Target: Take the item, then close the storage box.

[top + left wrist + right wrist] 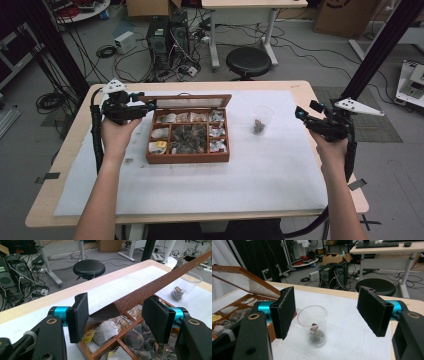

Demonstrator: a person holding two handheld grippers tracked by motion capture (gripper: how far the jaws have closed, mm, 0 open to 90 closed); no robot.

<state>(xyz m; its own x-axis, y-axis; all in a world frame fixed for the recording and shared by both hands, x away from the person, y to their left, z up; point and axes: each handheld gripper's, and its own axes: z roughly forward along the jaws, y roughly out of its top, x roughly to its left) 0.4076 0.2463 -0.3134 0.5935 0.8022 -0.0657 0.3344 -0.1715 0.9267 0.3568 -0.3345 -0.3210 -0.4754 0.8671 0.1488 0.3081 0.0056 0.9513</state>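
White mat [280, 170]: bare from 5 to 7 o'clock, open passage. Wooden box [188, 157] blocks centre-left; its raised lid [190, 101] walls off 11 to 12 o'clock. Plastic cup [261, 119] stands alone near 1 o'clock, gap between it and box appears passable. Right edge free.

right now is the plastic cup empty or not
Not empty. The clear cup stands upright on the white mat with a tea bag resting at its bottom.
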